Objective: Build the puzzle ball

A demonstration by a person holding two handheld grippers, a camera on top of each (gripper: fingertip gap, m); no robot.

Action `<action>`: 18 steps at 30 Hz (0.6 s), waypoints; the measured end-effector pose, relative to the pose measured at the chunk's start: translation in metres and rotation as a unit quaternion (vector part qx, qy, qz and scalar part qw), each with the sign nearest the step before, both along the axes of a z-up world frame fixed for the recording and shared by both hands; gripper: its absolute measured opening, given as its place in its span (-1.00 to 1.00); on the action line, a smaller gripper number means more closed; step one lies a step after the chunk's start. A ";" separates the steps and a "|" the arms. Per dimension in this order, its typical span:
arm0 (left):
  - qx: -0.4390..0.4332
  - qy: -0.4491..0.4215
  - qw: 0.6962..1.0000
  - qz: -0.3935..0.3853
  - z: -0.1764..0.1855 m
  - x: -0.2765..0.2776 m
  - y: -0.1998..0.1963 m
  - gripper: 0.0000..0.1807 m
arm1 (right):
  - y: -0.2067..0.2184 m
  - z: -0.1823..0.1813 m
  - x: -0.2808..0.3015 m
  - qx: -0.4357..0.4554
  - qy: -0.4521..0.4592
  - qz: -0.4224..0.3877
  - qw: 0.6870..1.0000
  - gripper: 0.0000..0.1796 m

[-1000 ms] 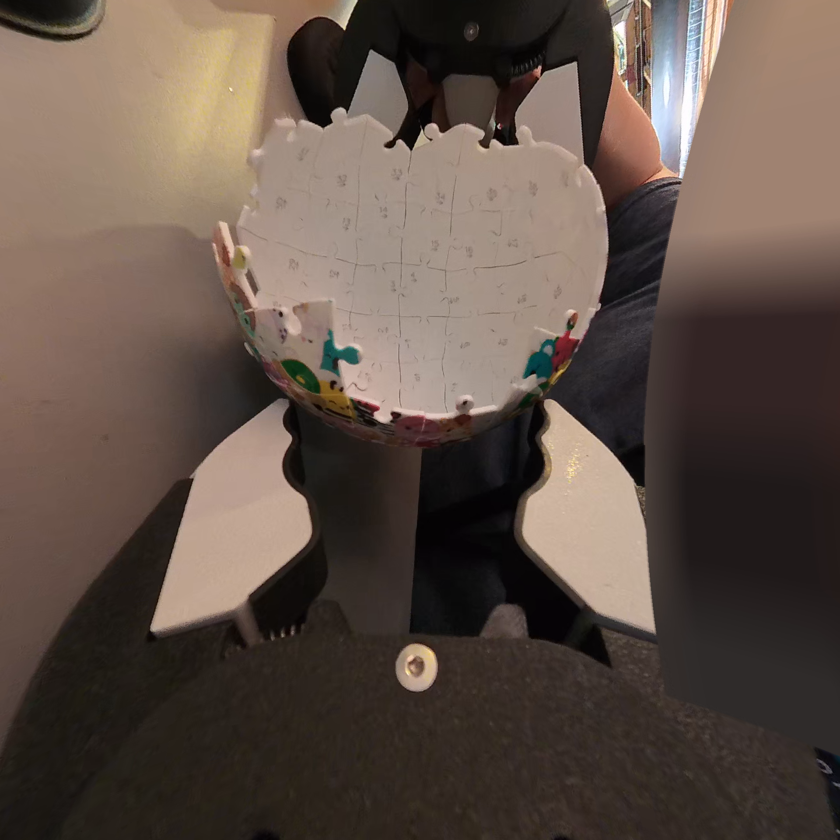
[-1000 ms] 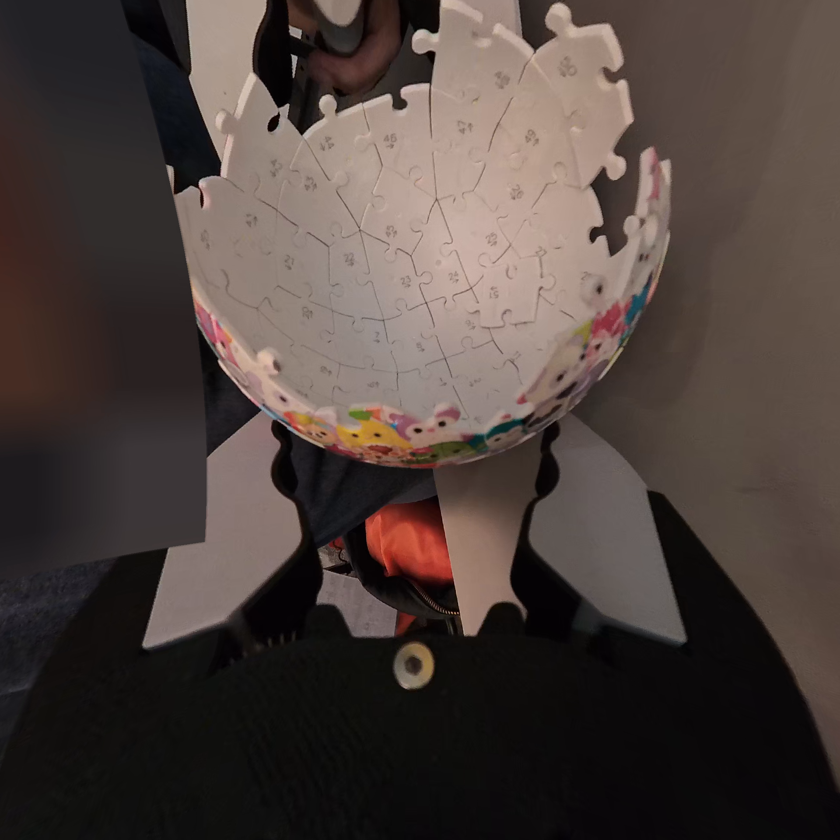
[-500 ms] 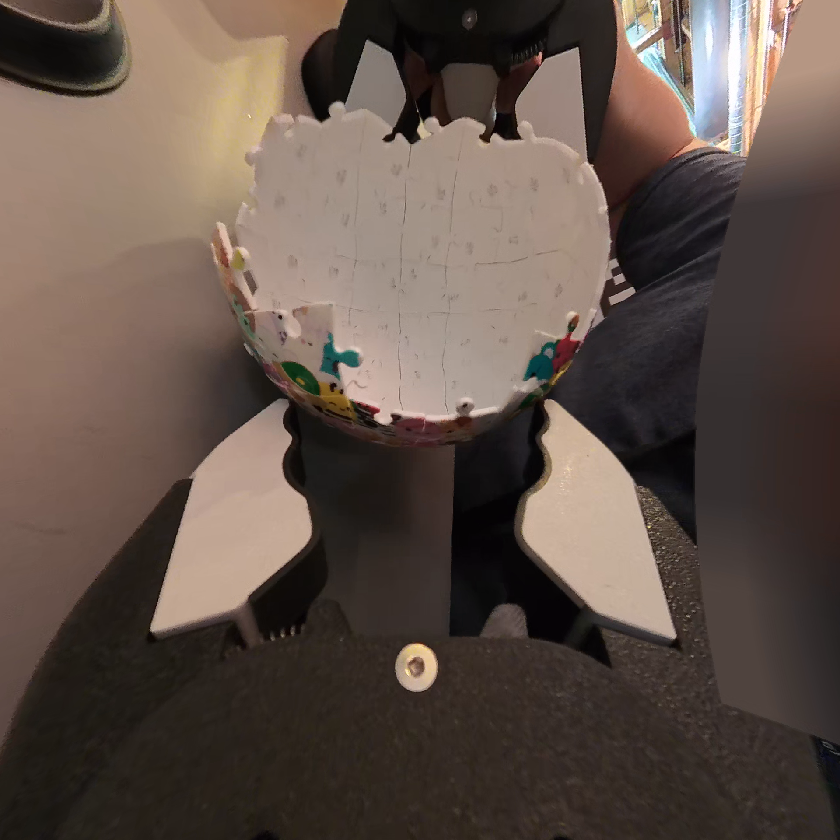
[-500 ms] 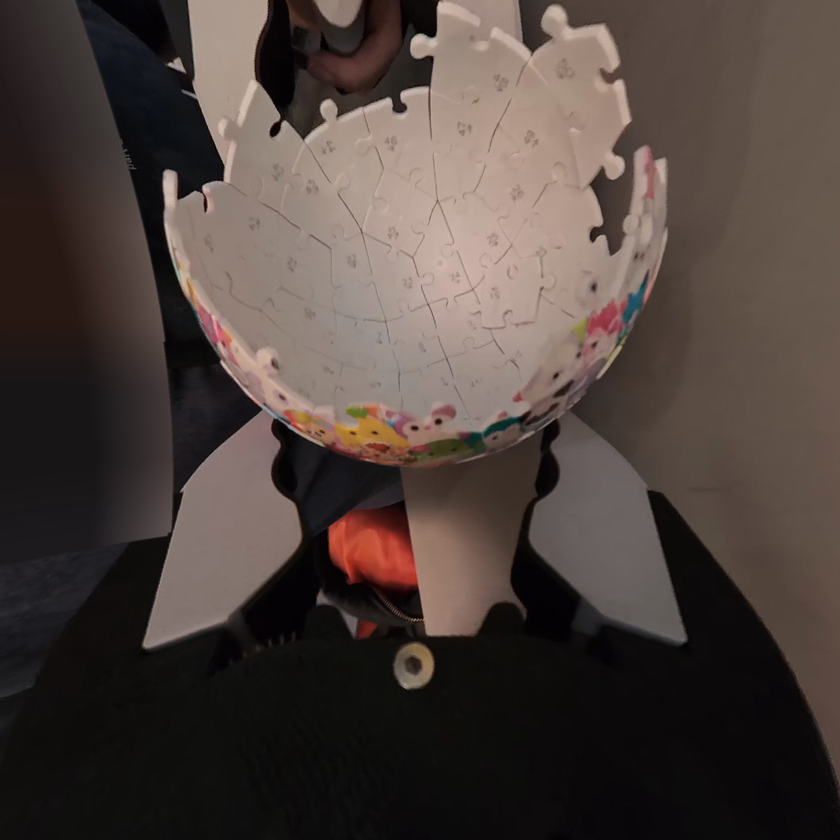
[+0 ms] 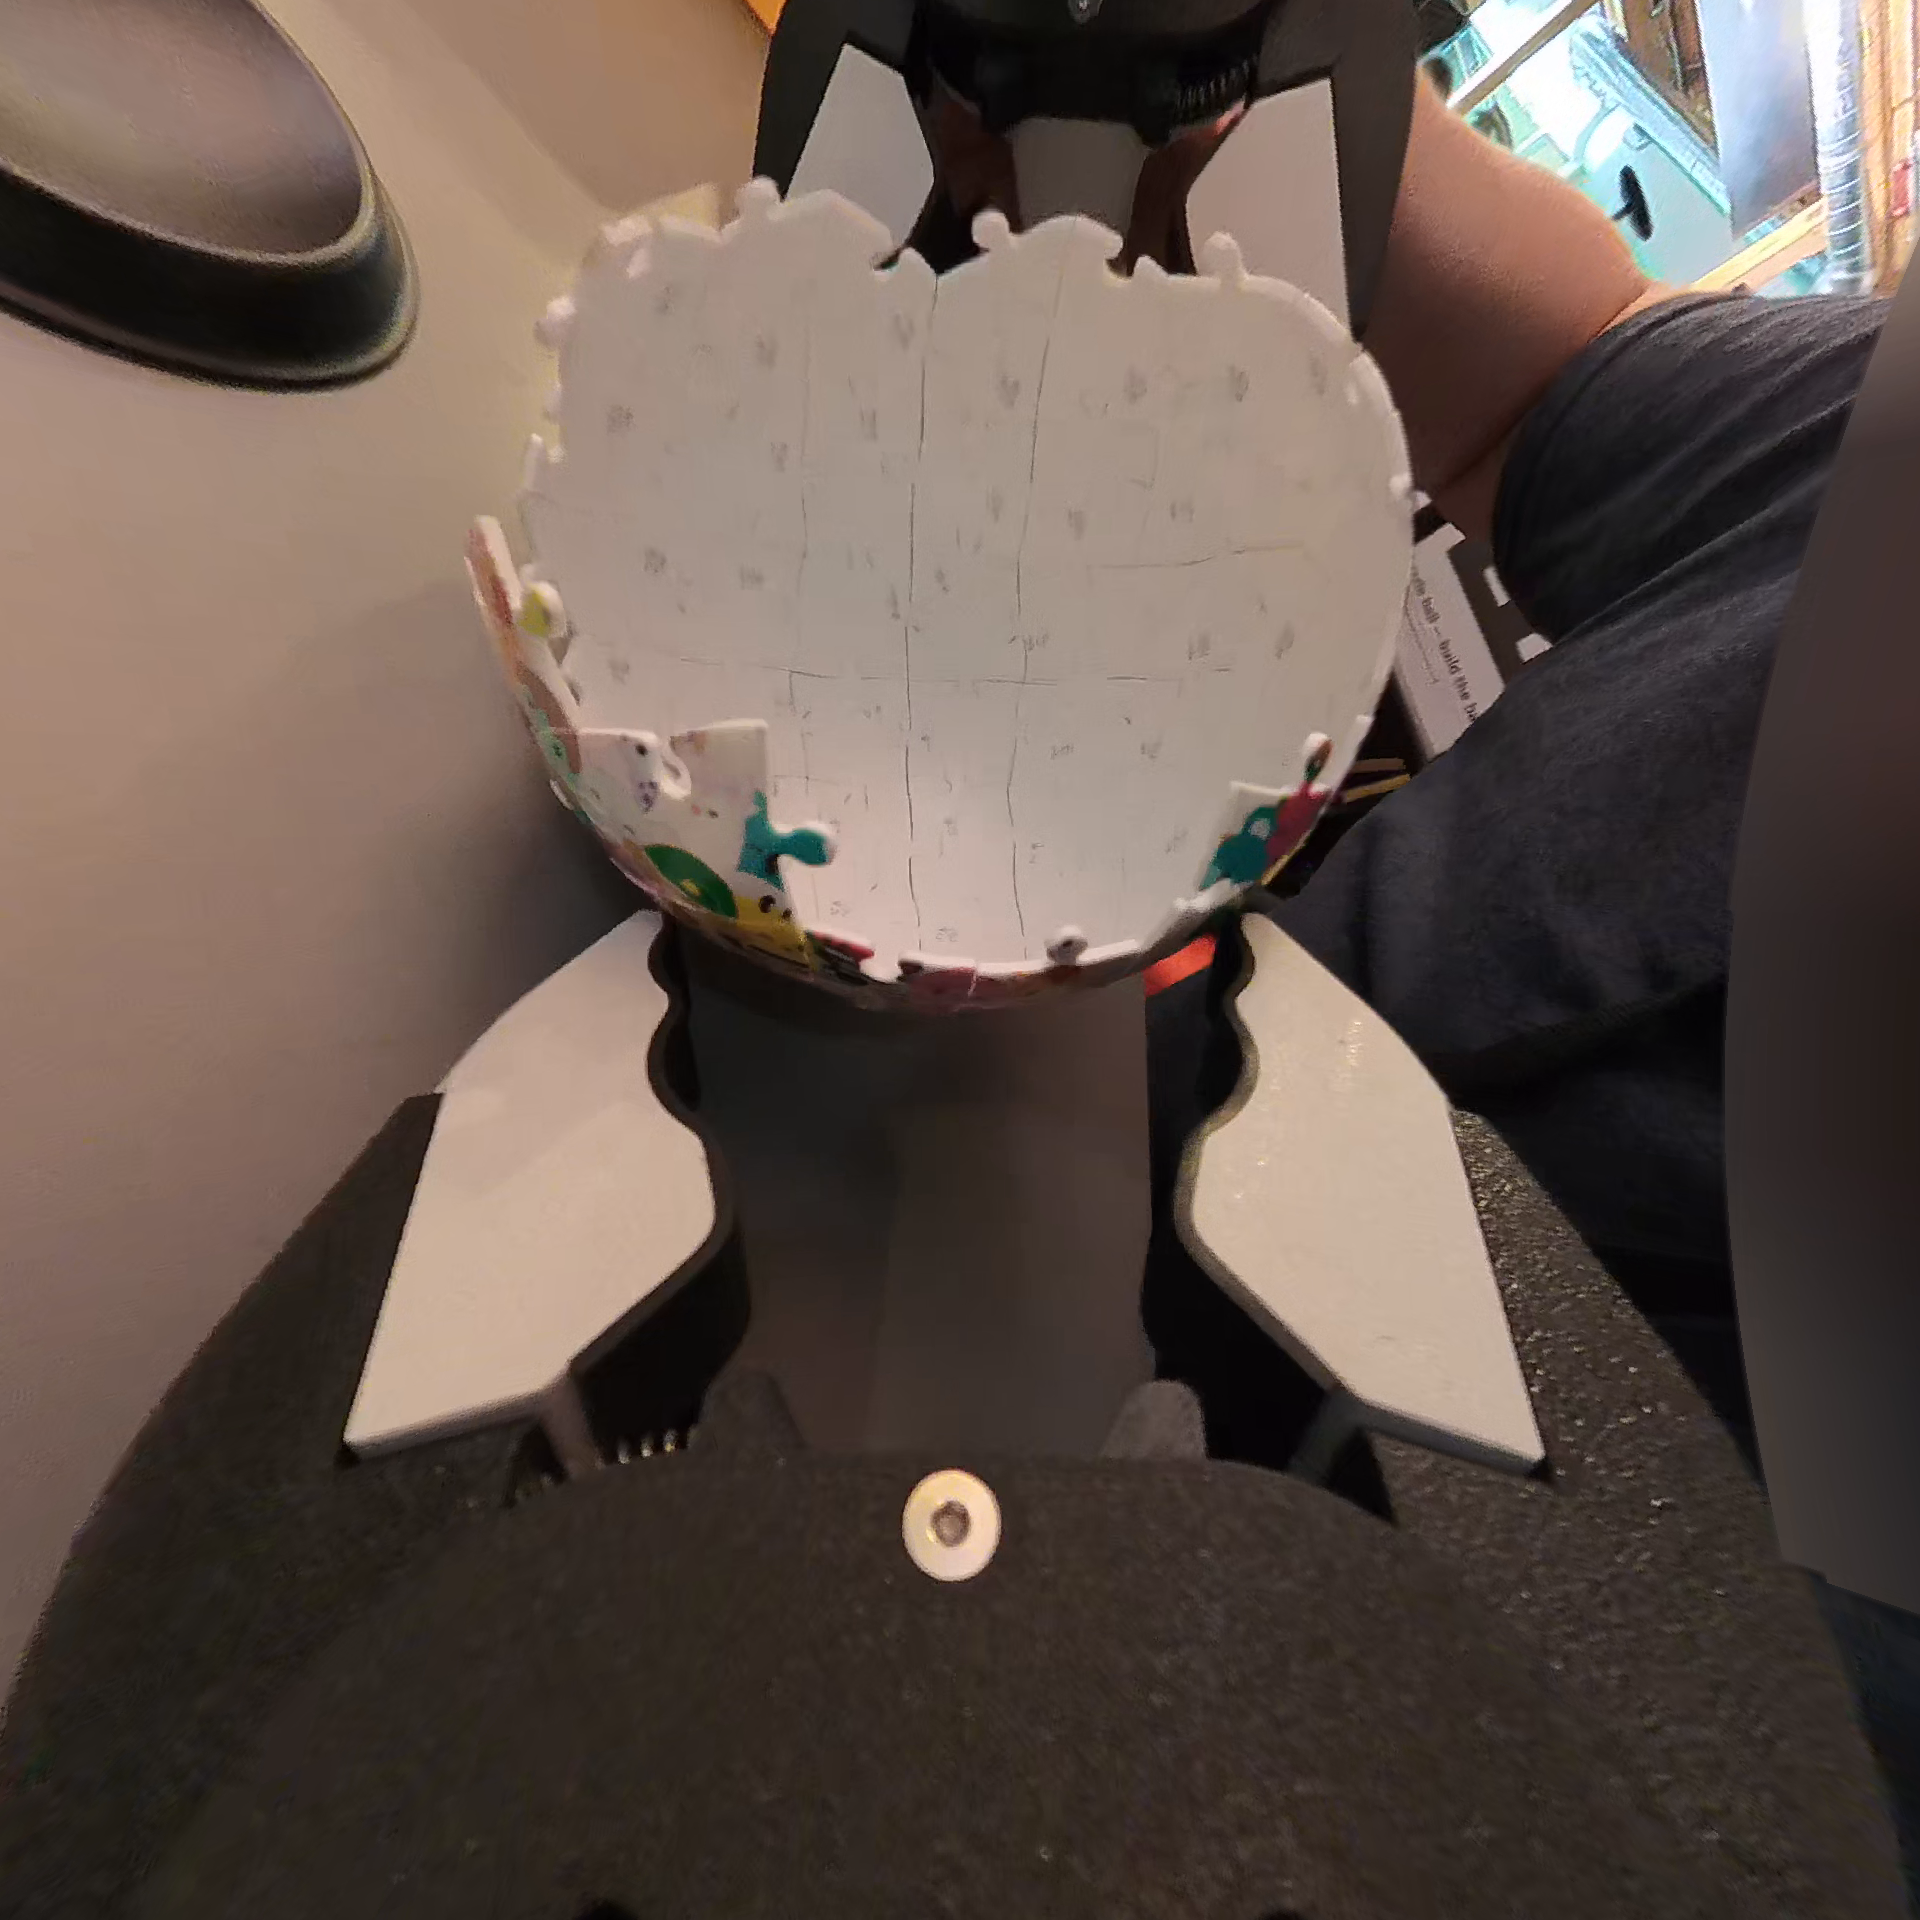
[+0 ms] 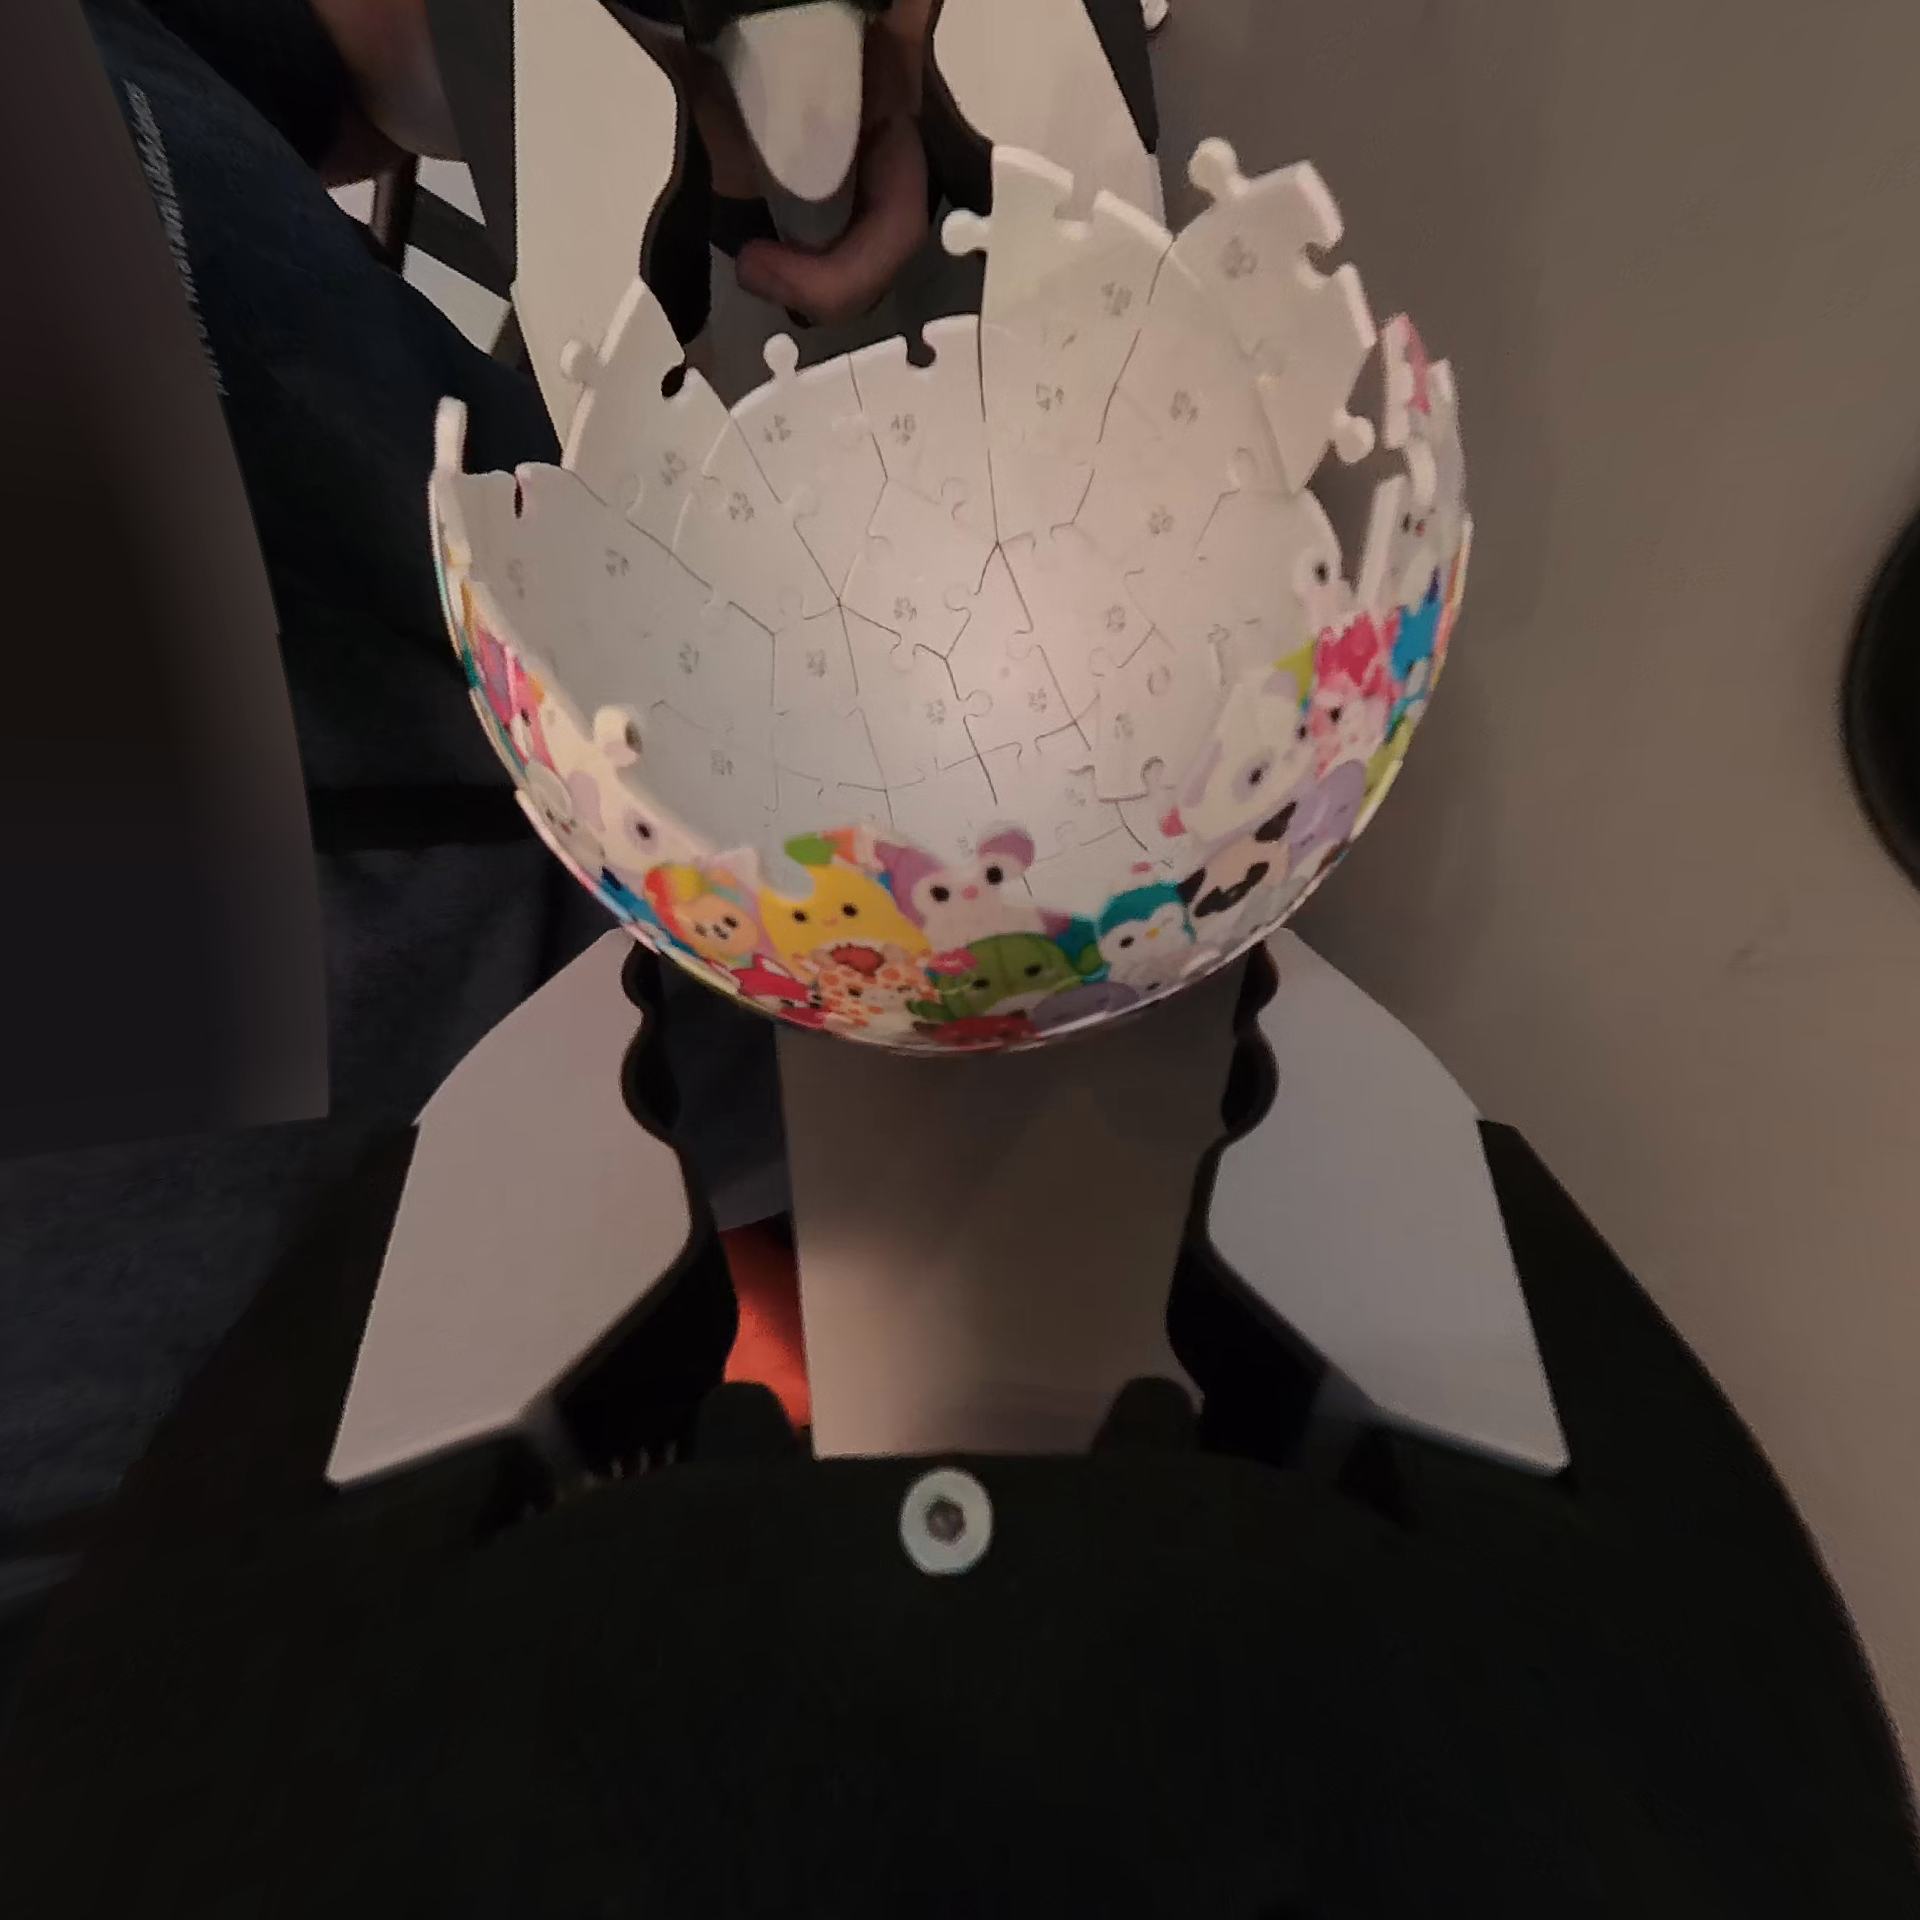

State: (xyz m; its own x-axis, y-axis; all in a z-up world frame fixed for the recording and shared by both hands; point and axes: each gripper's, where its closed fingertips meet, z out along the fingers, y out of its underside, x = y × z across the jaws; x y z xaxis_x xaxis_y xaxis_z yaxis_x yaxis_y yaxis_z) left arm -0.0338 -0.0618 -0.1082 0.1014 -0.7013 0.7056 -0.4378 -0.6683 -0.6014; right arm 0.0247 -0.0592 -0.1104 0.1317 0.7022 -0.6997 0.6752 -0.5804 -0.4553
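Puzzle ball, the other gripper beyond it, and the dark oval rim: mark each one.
puzzle ball [image 5: 966, 582]: left wrist view, on its white inner surface.
right gripper [image 5: 1070, 145]: left wrist view, midway between its fingertips, behind the ball's far rim.
dark oval rim [image 5: 208, 291]: left wrist view, on its black band, upper left.

puzzle ball [image 6: 935, 665] white inside, multicoloured cartoon outside

We swung the half-built puzzle ball [image 5: 966, 582] and both tools sideways together. A dark-rimmed oval object [image 5: 208, 229] on the tabletop [image 5: 208, 831] slid further into the left wrist view, and a dark curved edge [image 6: 1886, 707] appeared at the right of the right wrist view.
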 end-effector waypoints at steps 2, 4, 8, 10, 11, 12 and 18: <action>0.016 0.004 1.000 -0.002 0.001 0.000 0.003 0.05 | 0.002 0.000 0.000 0.016 0.003 -0.002 1.000 0.18; 0.036 0.005 0.999 -0.002 0.004 0.000 0.007 0.05 | 0.007 0.003 0.000 0.039 0.009 -0.008 0.999 0.18; 0.091 0.011 0.996 -0.011 0.015 0.003 0.023 0.05 | 0.024 0.014 0.002 0.098 0.019 -0.020 0.995 0.17; 0.129 0.014 0.991 -0.018 0.021 0.007 0.037 0.05 | 0.035 0.018 0.006 0.128 0.017 -0.021 0.991 0.17; 0.148 0.015 0.989 -0.021 0.024 0.009 0.044 0.05 | 0.041 0.019 0.008 0.146 0.017 -0.023 0.989 0.17; 0.165 0.015 0.986 -0.025 0.026 0.011 0.052 0.05 | 0.048 0.020 0.010 0.165 0.018 -0.027 0.986 0.17; 0.234 0.008 0.971 -0.042 0.032 0.026 0.090 0.05 | 0.083 0.018 0.024 0.238 0.022 -0.054 0.969 0.17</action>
